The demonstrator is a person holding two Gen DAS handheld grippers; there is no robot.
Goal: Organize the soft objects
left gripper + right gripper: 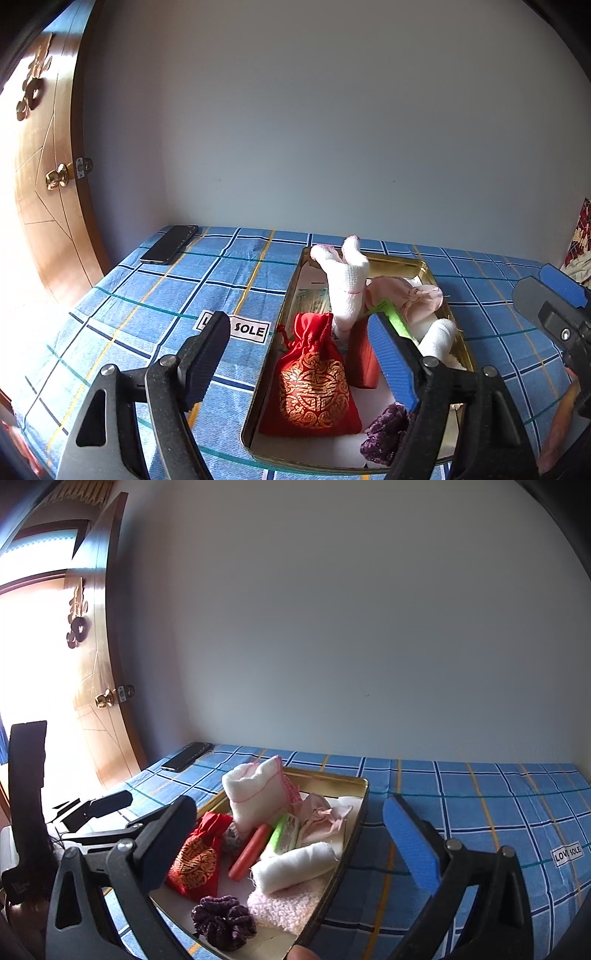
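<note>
1. A shallow gold metal tray (466,354) sits on a bed covered in a blue checked sheet (177,291), against a plain wall.
2. At the near left of the tray lies a red drawstring pouch (314,387) with a gold pattern, its gathered neck pointing to the far side.
3. A dark purple scrunchie (223,921) rests at the tray's near edge, just right of the pouch.
4. A folded white cloth (258,797) with pink stitching stands up at the far end; a rolled white cloth (295,867) lies nearer, on the right, above a fluffy pale pink piece (286,906).
5. Between them lie a red-orange bar (249,853), a green-edged packet (284,832) and a crumpled pink fabric (325,818).
6. The left gripper (299,350) hovers over the tray's near left; its jaws stand wide and hold nothing, with the pouch seen in the gap beyond them.
7. The right gripper (291,843) is also spread wide and empty, over the tray's near right side.
8. A dark phone (170,243) lies at the far left corner of the bed.
</note>
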